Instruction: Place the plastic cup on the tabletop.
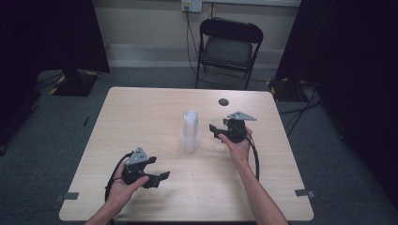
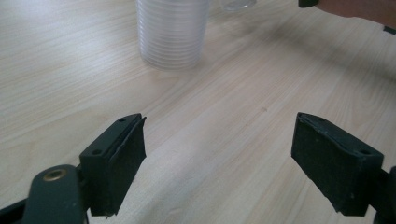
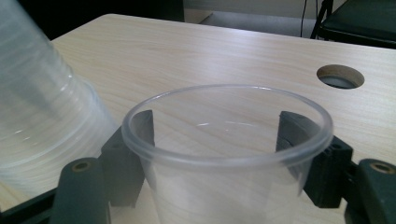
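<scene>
A tall stack of clear plastic cups (image 1: 190, 131) stands upright near the middle of the wooden table (image 1: 141, 108). Just right of it, my right gripper (image 1: 215, 129) is shut on a single clear cup (image 3: 224, 196); one jaw presses each side of its wall below the rim. That cup is upright, with the stack (image 3: 42, 116) close on its left. My left gripper (image 1: 159, 168) hovers open over the front left of the table, with nothing between its jaws. From the left gripper (image 2: 217, 149), the stack (image 2: 172, 32) lies ahead and apart.
A round cable hole (image 1: 224, 101) sits in the tabletop behind the right gripper, also visible as the hole (image 3: 340, 76). A black folding chair (image 1: 230, 47) stands beyond the far edge. Dark curtains flank the room. A hand (image 2: 355, 9) shows far off.
</scene>
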A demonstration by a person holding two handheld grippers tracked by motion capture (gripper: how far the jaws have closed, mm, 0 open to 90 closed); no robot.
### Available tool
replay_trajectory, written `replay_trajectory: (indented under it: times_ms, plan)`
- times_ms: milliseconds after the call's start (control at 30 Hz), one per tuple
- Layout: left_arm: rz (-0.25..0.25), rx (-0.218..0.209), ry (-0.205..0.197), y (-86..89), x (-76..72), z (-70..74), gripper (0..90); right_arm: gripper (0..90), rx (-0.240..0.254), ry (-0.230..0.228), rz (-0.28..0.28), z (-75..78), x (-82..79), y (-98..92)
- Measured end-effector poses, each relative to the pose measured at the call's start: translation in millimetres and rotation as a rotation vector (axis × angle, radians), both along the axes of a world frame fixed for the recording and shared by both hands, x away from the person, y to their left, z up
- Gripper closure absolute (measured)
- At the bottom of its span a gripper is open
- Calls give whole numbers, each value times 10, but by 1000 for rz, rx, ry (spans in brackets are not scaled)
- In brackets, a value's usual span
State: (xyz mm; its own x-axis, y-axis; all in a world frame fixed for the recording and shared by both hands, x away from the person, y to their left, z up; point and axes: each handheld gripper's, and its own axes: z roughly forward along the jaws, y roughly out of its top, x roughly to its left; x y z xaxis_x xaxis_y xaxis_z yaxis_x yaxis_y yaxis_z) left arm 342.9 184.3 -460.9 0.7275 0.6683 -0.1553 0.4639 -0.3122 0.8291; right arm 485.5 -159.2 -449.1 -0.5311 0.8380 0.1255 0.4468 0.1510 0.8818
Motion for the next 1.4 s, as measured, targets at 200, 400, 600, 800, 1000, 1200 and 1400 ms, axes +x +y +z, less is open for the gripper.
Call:
replay_trajectory:
  times_ms: [200, 400, 600, 800, 1000, 1200, 1400]
  plan:
    - [5, -4, 8, 16, 6, -18, 178, 281, -17, 16, -11, -74, 98, 56]
    - [7, -2, 12, 28, 6, -23, 180, 271, -18, 23, -19, -115, 118, 26]
    - [7, 2, 10, 20, 11, -33, 182, 282, -27, 31, -21, -144, 88, 0]
    - [8, 5, 12, 15, 14, -38, 182, 293, -47, 27, -18, -156, 28, -53]
    - [7, 4, 15, 5, 18, -47, 182, 292, -80, 27, -1, -147, -29, -56]
    - [14, 6, 17, 26, 31, -55, 182, 256, -85, 39, 16, -157, -54, -38]
    - [20, 8, 21, 42, 44, -59, 182, 201, -79, 66, 13, -195, -67, -60]
